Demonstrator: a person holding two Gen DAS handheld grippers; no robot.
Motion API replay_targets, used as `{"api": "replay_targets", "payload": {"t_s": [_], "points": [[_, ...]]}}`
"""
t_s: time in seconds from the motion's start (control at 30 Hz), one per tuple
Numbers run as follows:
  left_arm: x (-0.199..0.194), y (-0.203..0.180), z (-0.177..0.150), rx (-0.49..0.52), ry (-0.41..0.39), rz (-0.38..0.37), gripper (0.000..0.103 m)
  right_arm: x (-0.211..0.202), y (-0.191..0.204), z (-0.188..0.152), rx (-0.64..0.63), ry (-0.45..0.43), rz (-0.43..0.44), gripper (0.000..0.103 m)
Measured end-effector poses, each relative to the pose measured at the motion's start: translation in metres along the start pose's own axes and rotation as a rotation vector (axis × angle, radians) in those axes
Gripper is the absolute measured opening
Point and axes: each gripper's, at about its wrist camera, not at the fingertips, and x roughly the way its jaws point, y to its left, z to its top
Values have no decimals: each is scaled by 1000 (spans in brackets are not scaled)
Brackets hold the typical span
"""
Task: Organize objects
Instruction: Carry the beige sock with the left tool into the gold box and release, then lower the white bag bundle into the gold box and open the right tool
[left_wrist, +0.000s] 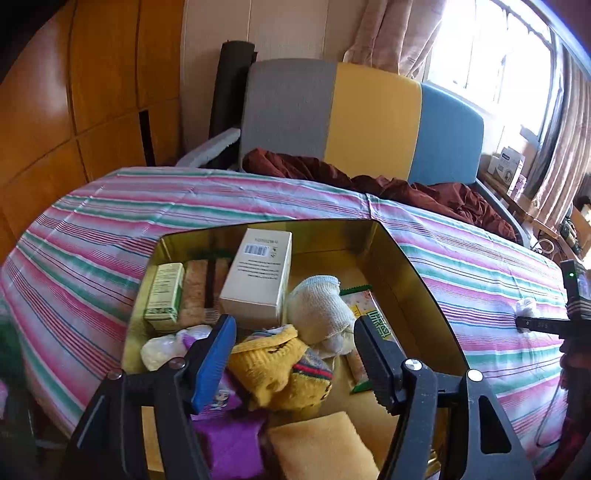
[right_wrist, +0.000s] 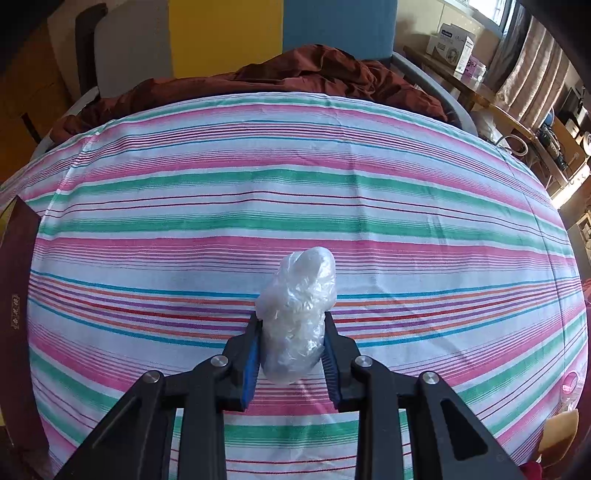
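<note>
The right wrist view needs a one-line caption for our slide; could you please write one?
Right gripper shut on a crumpled clear plastic bag above the striped bedsheet.

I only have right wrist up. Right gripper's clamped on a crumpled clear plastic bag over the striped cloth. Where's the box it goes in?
Observer: Left wrist view shows a gold-lined open box on the striped cloth, directly under the left gripper.
Operator: Left gripper carrying anything?
Observer: No. Its jaws are open and empty, above a yellow knitted sock.
Operator: What else is in there?
Observer: A white rectangular carton, a small green carton, a white sock, purple fabric and a yellow sponge.
Operator: Room left for the bag?
Observer: Bare floor shows in the far right corner, behind the white sock.
</note>
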Motion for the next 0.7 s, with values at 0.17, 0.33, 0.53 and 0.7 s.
{"api": "replay_targets", "payload": {"t_s": [0.17, 0.33, 0.53, 0.7], "points": [[-19, 11, -5, 18, -40, 36, 75, -25, 48, -4, -71, -37, 133, 28], [-31, 31, -11, -17, -47, 74, 87, -76, 130, -19, -250, -131, 298, 29], [-46, 61, -16, -109, -79, 123, 103, -114, 215, -47, -462, -158, 421, 30], [-55, 73, -19, -167, -99, 156, 103, -110, 256, -72, -565, -120, 429, 37]]}}
